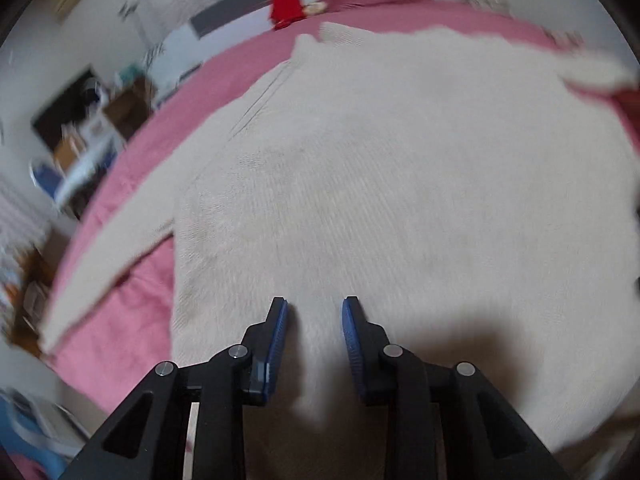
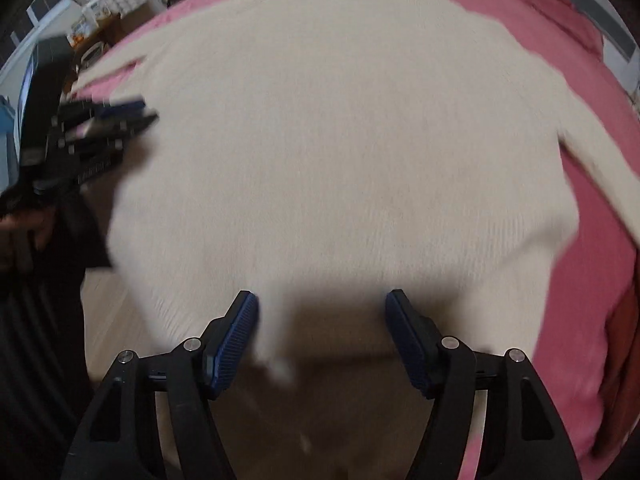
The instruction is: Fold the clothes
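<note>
Lying spread flat on the pink bedspread (image 1: 168,132), the cream sweater (image 1: 400,184) sits ready for folding (sleeves out sideways); left gripper (image 1: 315,312) and right gripper (image 2: 322,306) hover above its hem, unclenched and empty.

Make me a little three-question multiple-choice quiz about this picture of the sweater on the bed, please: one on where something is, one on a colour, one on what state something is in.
1. Where does the cream sweater lie?
A. spread on the pink bedcover
B. on a hanger
C. in a basket

2. What colour are the pads on the gripper fingers?
A. yellow
B. blue
C. white

3. How does the right gripper stand?
A. clamped on a sleeve
B. open, nothing between its fingers
C. holding a red cloth

Answers: A, pink shows around the sweater's edges; B, the ribbed pads are blue; B, a wide gap with only sweater below.
</note>
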### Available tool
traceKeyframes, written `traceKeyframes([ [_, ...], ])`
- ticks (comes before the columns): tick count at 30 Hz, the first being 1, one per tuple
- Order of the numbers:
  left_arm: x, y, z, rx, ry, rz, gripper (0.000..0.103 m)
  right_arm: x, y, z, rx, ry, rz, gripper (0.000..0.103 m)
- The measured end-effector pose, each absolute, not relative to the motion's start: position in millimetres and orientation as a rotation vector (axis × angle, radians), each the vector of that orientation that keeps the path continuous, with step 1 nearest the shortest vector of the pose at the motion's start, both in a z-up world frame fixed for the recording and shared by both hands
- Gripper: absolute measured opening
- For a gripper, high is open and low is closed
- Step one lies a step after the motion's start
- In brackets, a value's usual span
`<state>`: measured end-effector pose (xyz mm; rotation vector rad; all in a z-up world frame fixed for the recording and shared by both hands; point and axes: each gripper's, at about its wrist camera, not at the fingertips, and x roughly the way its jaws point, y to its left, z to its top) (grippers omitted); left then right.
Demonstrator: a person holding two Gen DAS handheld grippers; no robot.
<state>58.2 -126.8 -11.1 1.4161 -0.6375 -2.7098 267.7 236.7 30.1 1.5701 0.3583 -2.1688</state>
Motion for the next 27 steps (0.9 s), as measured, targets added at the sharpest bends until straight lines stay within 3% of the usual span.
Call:
traceKeyframes([
  [2, 67, -127, -10, 1.393, -0.705, -2.699, 0.028, 286, 238, 37, 1.538, 0.433, -2.143, 0.069],
  [4, 68, -138, -5, 1.376, -0.651, -2.709, 0.03, 304, 241, 45, 1.505, 0.494, -2.123, 0.068],
  [8, 57, -153, 14, 1.281, -0.443, -2.696, 0.029, 303, 320, 89, 1.452, -0.005, -2.346, 0.069],
  [11, 45, -136, 29, 1.227, -0.354, -2.817, 0.029, 301, 381, 82, 1.577, -0.253, -2.407, 0.069],
  [14, 27, -99, 20, 1.268, -0.525, -2.878, 0.029, 309, 390, 67, 1.635, -0.35, -2.348, 0.067],
  [17, 12, -64, -1, 1.317, -0.778, -2.876, 0.03, 319, 380, 53, 1.656, -0.417, -2.259, 0.053],
  [21, 12, -54, -26, 1.258, -0.908, -2.83, 0.029, 323, 364, 42, 1.661, -0.419, -2.203, 0.053],
  [24, 18, -67, -27, 1.226, -0.689, -2.873, 0.029, 313, 343, 33, 1.649, -0.342, -2.193, 0.052],
  [27, 16, -77, -26, 1.249, -0.534, -2.878, 0.029, 307, 320, 23, 1.667, -0.232, -2.21, 0.041],
])
